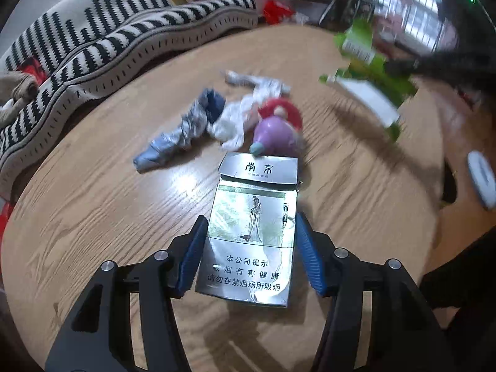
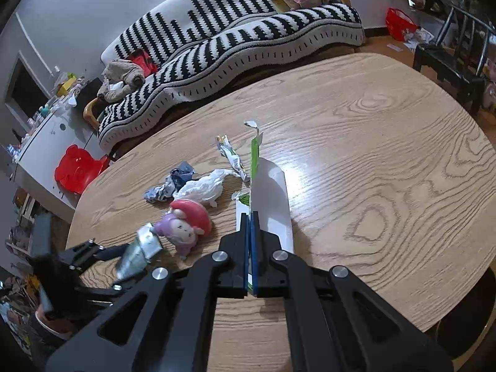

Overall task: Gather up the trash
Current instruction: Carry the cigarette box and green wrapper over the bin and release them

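Left gripper [image 1: 251, 248]: your jaws sit either side of the silver cigarette pack [image 1: 249, 235], pads against its edges, above the wooden table [image 1: 93, 217].
Right gripper [image 2: 250, 241]: you have it clamped tight on the green carton [image 2: 269, 198], lifted beside the doll [image 2: 186, 223].

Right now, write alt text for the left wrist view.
The left tool brackets a silver cigarette pack over a wooden table, its blue pads beside the pack's edges. Beyond lie a crumpled grey wrapper, white tissue and a purple doll with a red hat; a blurred green carton hangs upper right.
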Demonstrator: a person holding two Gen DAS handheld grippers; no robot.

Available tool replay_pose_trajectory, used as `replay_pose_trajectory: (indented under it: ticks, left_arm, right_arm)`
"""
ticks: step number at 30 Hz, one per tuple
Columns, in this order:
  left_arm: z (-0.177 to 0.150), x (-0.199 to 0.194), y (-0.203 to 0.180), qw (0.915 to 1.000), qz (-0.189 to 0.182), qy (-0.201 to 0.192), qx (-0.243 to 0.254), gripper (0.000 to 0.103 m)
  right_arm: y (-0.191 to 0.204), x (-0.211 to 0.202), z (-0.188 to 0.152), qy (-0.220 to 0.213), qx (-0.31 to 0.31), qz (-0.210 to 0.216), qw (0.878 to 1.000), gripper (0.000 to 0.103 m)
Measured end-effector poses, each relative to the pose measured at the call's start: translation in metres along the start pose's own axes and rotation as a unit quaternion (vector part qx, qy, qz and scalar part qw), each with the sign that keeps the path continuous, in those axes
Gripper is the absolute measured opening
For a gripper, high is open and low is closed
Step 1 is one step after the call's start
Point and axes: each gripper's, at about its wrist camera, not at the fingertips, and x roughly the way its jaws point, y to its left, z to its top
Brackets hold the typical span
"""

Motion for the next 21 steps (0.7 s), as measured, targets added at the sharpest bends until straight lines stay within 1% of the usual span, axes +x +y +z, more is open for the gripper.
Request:
replay_pose_trajectory:
  ticks: [6,11,14,17,21]
  left_arm:
    - [0.005,-0.026,-0.002,0.9992,0.015,-0.032,-0.019,0.056]
    - [0.022,-0.028,-0.005,0.998,0.015,-0.049,-0.038,0.056]
    - [0.035,-0.028,-0.024,0.9974,0.005,-0.061,-0.039,0.056]
    - [0.054,-0.021,-0.055,0.9974,-0.007,-0.068,-0.024,0.056]
    - [0.078,-0.008,-0.113,0.9965,-0.035,-0.076,0.008,0.056]
  right_arm:
    - [0.002,-0.013,-0.008,-0.007,-0.012,-0.004,1.0,0.002]
    - [-0.008,-0.027,-0.015,-0.015,-0.011,-0.015,1.0,0.002]
    - [-0.023,-0.045,-0.02,-0.029,-0.004,-0.027,0.999,0.002]
    - [-0.046,-0.065,-0.026,-0.042,0.007,-0.042,0.998,0.002]
    - [-0.092,-0.099,-0.038,-0.063,0.041,-0.074,0.994,0.002]
